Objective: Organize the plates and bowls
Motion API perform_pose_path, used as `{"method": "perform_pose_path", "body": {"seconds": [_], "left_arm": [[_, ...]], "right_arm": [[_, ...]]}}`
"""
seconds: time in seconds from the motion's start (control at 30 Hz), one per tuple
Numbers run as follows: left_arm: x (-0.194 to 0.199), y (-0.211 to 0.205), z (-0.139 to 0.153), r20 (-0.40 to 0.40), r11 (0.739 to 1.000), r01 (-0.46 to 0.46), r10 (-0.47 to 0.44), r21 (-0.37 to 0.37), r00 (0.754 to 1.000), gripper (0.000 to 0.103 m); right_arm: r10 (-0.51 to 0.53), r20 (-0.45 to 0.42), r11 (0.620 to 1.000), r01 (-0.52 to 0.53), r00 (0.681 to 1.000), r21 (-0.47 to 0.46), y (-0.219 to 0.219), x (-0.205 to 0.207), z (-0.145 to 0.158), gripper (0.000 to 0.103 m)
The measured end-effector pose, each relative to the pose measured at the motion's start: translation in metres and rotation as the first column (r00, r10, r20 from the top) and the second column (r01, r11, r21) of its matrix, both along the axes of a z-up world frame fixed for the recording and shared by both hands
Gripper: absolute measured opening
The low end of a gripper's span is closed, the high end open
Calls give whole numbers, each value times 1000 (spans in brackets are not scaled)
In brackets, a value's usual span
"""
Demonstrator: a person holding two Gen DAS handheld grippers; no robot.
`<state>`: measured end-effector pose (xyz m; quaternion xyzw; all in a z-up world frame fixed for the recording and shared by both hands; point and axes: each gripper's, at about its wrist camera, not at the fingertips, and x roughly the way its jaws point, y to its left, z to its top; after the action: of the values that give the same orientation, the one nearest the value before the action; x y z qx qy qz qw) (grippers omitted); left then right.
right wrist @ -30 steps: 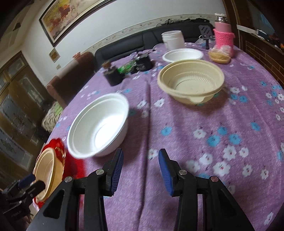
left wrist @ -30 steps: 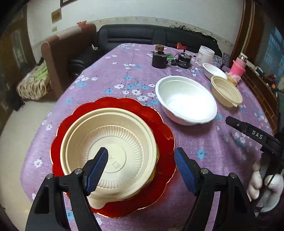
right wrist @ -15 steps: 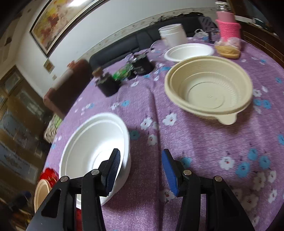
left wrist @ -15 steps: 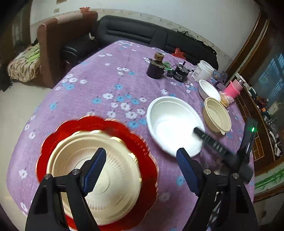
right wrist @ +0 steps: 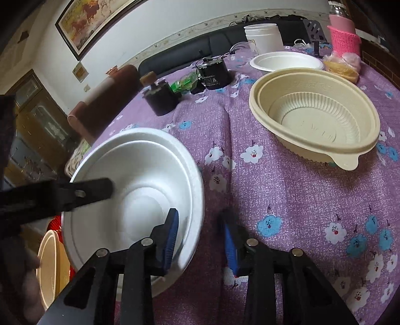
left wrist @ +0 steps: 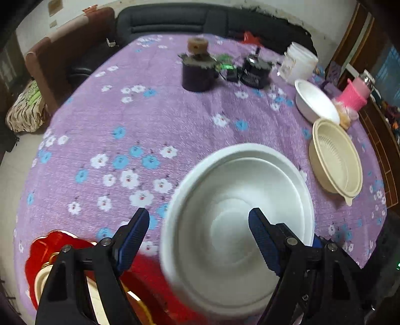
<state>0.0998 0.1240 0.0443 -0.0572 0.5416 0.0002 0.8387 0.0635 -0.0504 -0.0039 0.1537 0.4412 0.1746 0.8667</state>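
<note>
A large white bowl [left wrist: 237, 225] [right wrist: 135, 190] sits on the purple flowered table. My left gripper [left wrist: 200, 237] is open, its fingers straddling the bowl's near-left rim. My right gripper [right wrist: 200, 240] is open around the bowl's right rim, one finger inside and one outside. A beige bowl [left wrist: 42, 282] [right wrist: 50, 265] rests on a red scalloped plate [left wrist: 62, 247] at lower left. A second beige bowl [left wrist: 335, 160] [right wrist: 315, 117] and a small white bowl [left wrist: 315, 102] [right wrist: 285, 61] lie farther right.
Two dark round gadgets [left wrist: 197, 70] [right wrist: 215, 72], a white tub [left wrist: 297, 62] and a pink-sleeved bottle [left wrist: 355, 92] stand at the table's far side. A black sofa [left wrist: 175, 20] and a brown armchair [left wrist: 62, 50] stand beyond the table.
Both grippers moved to the large white bowl. The left swung right, away from the red plate stack; the right moved in so its fingers straddle the bowl's rim.
</note>
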Motion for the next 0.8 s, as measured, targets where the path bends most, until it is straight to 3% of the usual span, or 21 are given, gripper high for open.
{"method": "perform_pose_path", "body": {"seconds": [0.13,0.3,0.4,0.53,0.8], "left_arm": [[0,-11,-4,-9,999,42,-42,-11,999,75],[-7,-19,0,-13,997,70,-70,-43,997,49],[-15,-21,7,10,997,79,-79,-17,997,47],[-26,-18,17,43,997,78,-78,-11,996,47],[-64,-8,41,103,996,84,-88,41,991,47]], "right_arm": [[2,-13,1000,-2,1000,26,-3,1,0,32],[12,-28,998,-10,1000,57,-4,-1,0,30],[7,-36,998,-4,999,70,-5,-3,0,29],[8,-31,994,-5,999,107,-8,-7,5,20],[65,73,990,-73,995,119,5,-27,26,19]]}}
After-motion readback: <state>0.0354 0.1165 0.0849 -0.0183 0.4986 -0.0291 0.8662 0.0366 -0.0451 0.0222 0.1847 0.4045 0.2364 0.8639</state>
